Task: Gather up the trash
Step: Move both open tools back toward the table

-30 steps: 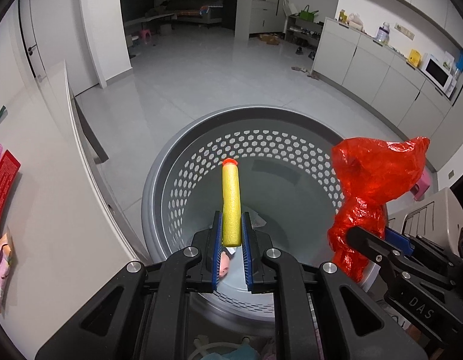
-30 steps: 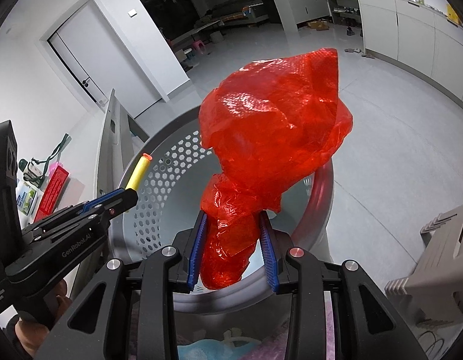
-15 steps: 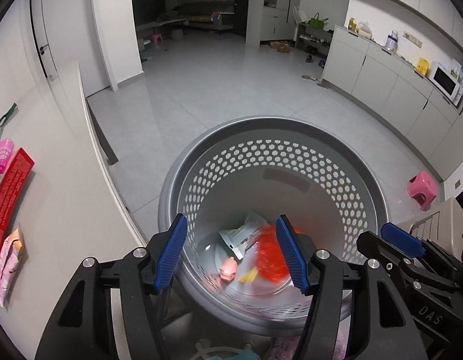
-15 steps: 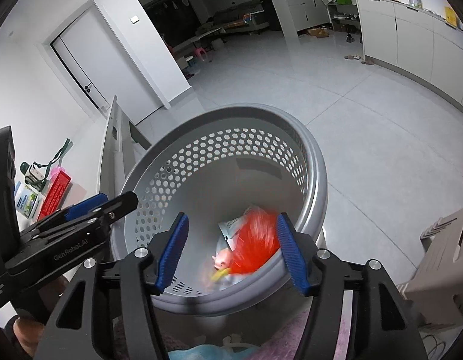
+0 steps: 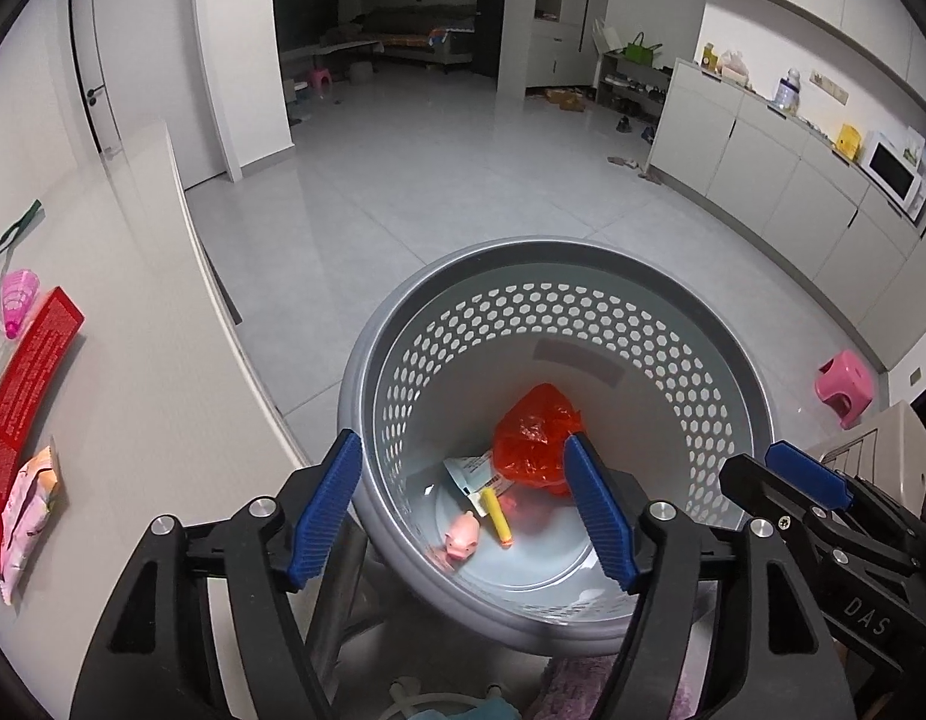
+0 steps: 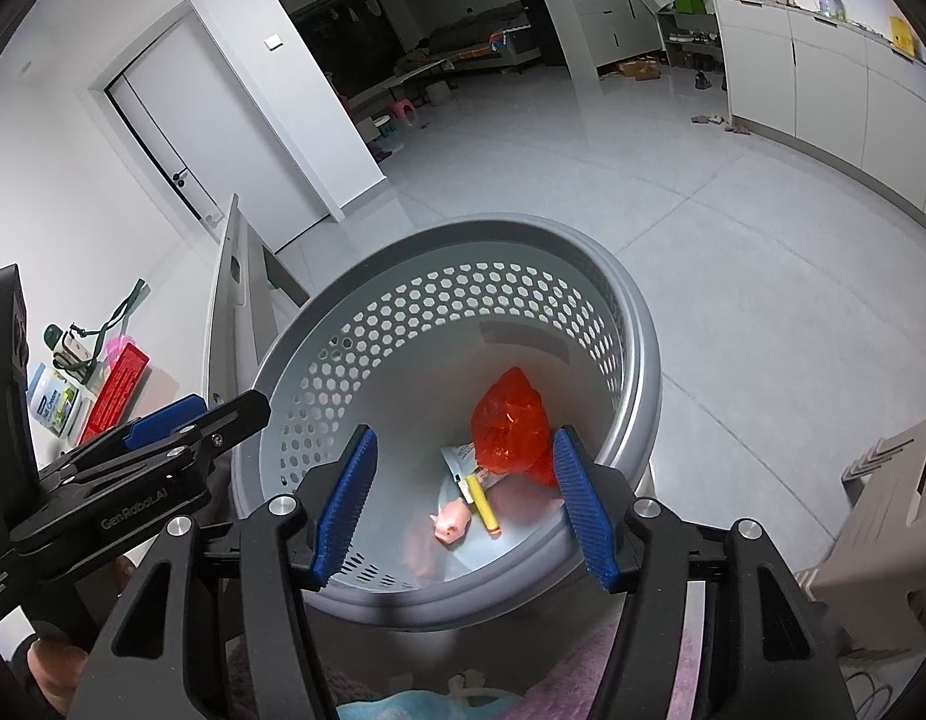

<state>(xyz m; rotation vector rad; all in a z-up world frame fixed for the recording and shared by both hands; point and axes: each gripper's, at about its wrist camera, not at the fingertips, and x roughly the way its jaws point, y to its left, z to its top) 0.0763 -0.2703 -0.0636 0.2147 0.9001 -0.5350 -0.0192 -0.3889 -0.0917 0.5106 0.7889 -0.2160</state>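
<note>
The left gripper [image 5: 463, 504] hangs over the near rim of the grey perforated basket [image 5: 727, 384] with its blue-padded jaws spread wide and nothing between them. The right gripper [image 6: 463, 501] is likewise released and empty, held above the same near rim. All the collected trash lies on the basket floor, below and beyond both grippers.

A crumpled red plastic bag [image 5: 535, 441] sits nearest the centre of the basket floor. Touching its near side is a flat printed wrapper [image 5: 472, 471], and the yellow foam dart [image 5: 498, 515] lies partly across that wrapper, its orange tip pointing toward the near wall. Just beside the dart, toward the basket's near-left wall, rests a small pink pig figure [image 5: 462, 543].

The right gripper's blue pad cuts off the bag's right edge, and the print on the wrapper is too small to read. The basket's near wall hides part of the floor.

The basket is smooth moulded plastic with hexagonal holes ringing its upper wall and a solid bottom. The bag is thin, glossy and translucent; the dart is a matte cylinder; the pig looks rubbery and rounded.

To the left of the basket, a pale counter [image 5: 133, 396] carries a red box [image 5: 28, 372] and a pink packet [image 5: 28, 504].
</note>
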